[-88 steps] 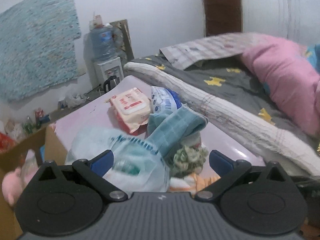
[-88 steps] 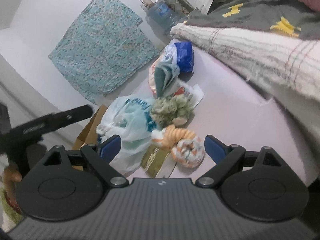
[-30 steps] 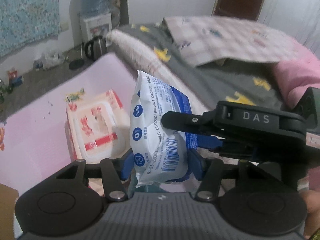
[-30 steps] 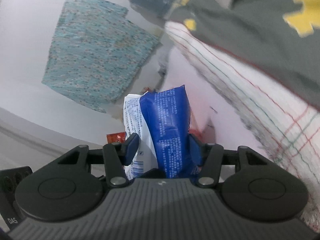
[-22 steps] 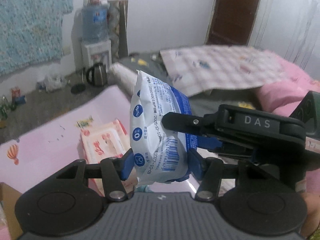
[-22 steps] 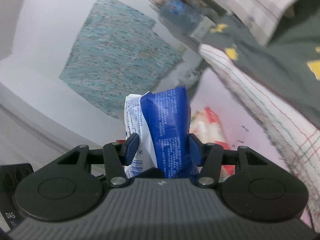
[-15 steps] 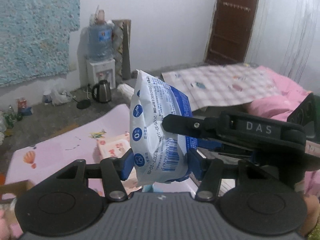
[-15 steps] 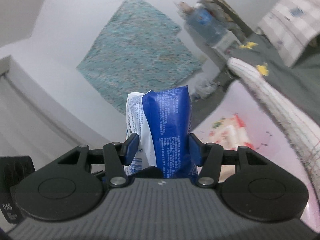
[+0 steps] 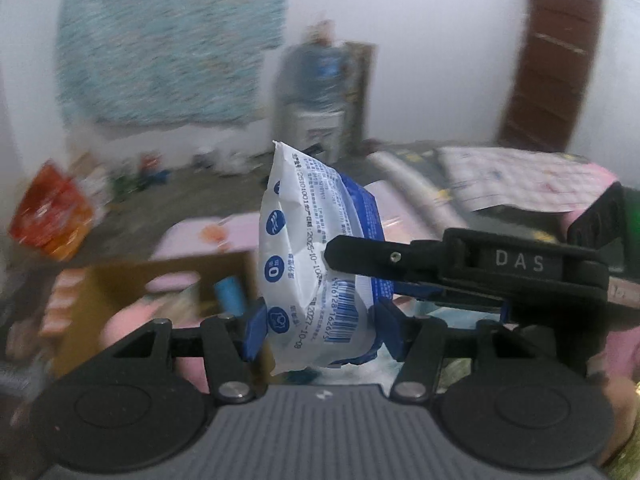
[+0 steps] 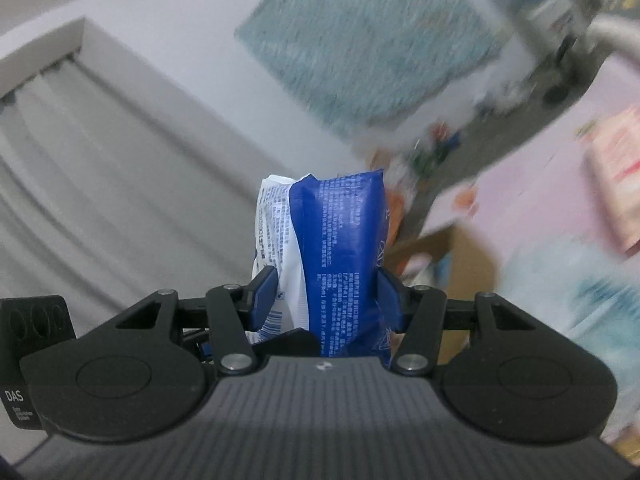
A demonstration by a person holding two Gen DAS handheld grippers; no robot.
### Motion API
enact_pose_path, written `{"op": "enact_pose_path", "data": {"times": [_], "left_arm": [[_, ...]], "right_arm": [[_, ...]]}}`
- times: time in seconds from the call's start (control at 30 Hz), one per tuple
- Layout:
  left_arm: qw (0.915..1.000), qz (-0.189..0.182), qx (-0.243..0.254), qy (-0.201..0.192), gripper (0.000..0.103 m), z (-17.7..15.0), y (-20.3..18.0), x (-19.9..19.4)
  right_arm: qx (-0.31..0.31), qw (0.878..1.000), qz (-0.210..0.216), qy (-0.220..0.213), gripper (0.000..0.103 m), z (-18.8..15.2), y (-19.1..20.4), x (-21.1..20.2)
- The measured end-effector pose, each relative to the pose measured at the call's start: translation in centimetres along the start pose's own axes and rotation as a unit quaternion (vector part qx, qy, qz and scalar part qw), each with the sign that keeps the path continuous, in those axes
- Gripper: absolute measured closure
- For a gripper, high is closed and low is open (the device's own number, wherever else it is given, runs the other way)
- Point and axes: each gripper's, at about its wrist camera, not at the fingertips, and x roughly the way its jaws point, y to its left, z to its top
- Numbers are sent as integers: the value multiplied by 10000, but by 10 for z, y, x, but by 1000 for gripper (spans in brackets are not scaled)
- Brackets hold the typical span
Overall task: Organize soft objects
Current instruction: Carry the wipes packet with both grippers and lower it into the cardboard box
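I see both my left gripper (image 9: 318, 330) and right gripper (image 10: 326, 294) clamped onto the blue-and-white tissue pack (image 9: 316, 264), held in the air (its bottom edge hidden behind the tools). The cardboard box (image 9: 160, 276) below is blurred, its contents unreadable.

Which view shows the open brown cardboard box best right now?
The left wrist view: the open brown cardboard box sits below and left of the held blue-and-white wipes pack, its inside blurred but visible. The right wrist view shows only a blurred corner behind the pack.
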Motion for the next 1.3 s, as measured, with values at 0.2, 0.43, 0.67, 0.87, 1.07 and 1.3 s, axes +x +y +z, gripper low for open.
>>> {"op": "enact_pose_path", "data": {"times": [0.2, 0.43, 0.67, 0.87, 1.07, 1.3], "left_arm": [[9947, 291, -837, 527, 45, -40, 94, 2], [9830, 370, -1366, 1172, 45, -78, 170, 46], [9745, 427, -1536, 1578, 45, -99, 203, 87], [9719, 643, -1406, 1776, 40, -107, 208, 106], [9774, 700, -1100, 1663, 35, -106, 206, 101], [9796, 758, -1013, 1561, 33, -106, 209, 89]], "right_arm": [[128, 9946, -98, 1029, 50, -56, 37, 89], [846, 9765, -536, 1908, 50, -105, 21, 170], [1474, 9594, -972, 2198, 50, -130, -10, 208], [1854, 9477, -1201, 2302, 49, -139, -31, 225], [2116, 9386, -1344, 2372, 49, -153, -41, 234], [2364, 9335, -1233, 2396, 49, -158, -39, 243]]}}
